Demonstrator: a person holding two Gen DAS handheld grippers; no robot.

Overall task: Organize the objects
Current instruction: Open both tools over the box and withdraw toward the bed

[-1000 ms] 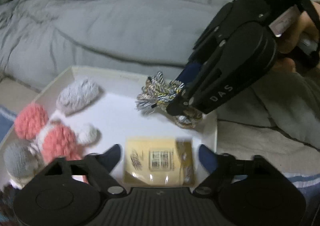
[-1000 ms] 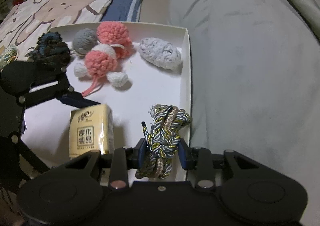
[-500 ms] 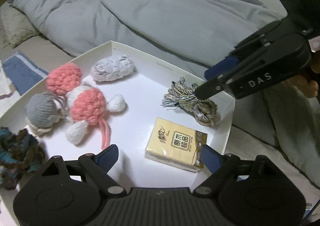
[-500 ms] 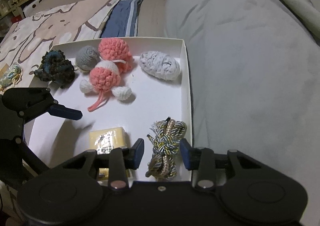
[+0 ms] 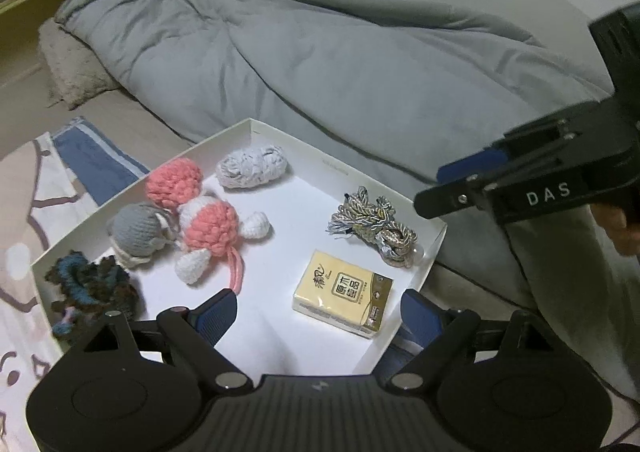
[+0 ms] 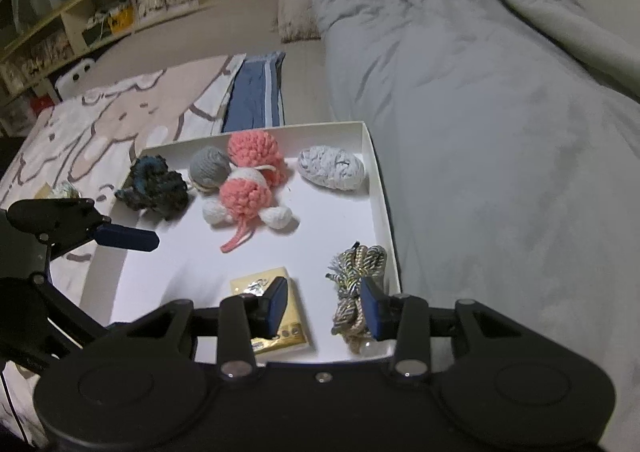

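Observation:
A white box (image 5: pixel 344 168) on the bed holds a gold-and-grey cord bundle (image 5: pixel 372 226) in its near right corner and a yellow tissue pack (image 5: pixel 344 288) beside it. My right gripper (image 6: pixel 323 302) hovers open above them with nothing between its fingers; the cord bundle (image 6: pixel 356 272) lies loose below. My left gripper (image 5: pixel 320 308) is open and empty over the box's front edge. Further in lie a pink-and-white crochet toy (image 5: pixel 208 228), a grey ball (image 5: pixel 136 230), a whitish yarn lump (image 5: pixel 250 170) and dark blue-brown yarn (image 5: pixel 92 288).
A grey duvet (image 6: pixel 500 132) fills the right side, against the box wall (image 6: pixel 380 188). Left of the box lies a patterned mat (image 6: pixel 120 112) with a blue cloth (image 6: pixel 256 92) and a small pale bundle (image 6: pixel 62 190). Shelves (image 6: pixel 100 12) line the back.
My right gripper let go of the cord bundle, which now lies in the box, and rose. My left gripper also lifted and pulled back from the tissue pack.

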